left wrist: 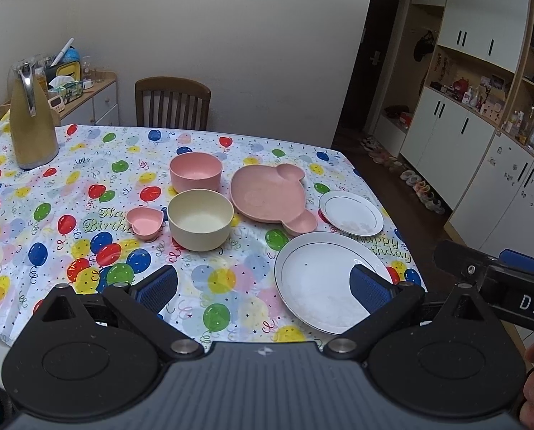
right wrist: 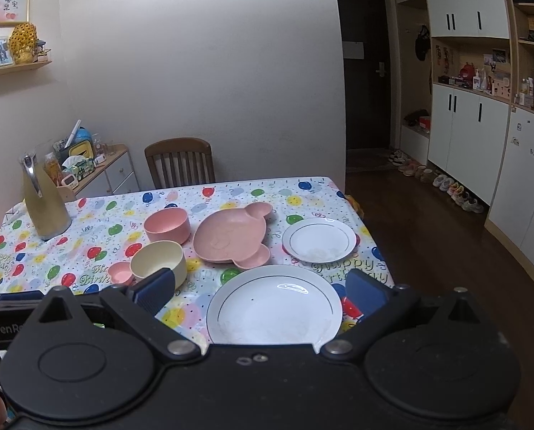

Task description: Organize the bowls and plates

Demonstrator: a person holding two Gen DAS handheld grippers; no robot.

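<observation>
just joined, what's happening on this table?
Nothing is being handled yet. A person holds two grippers over the near edge of the table: the left gripper and right gripper are both open and empty. On the balloon tablecloth the dishes lie separate, unstacked: a large white plate nearest, a small white plate, a pink divided plate, a pink bowl, a cream bowl and a small pink heart dish.

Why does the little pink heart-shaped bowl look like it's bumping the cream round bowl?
Cannot tell: the left wrist view shows pink heart-shaped bowl and cream round bowl overlapping.
</observation>
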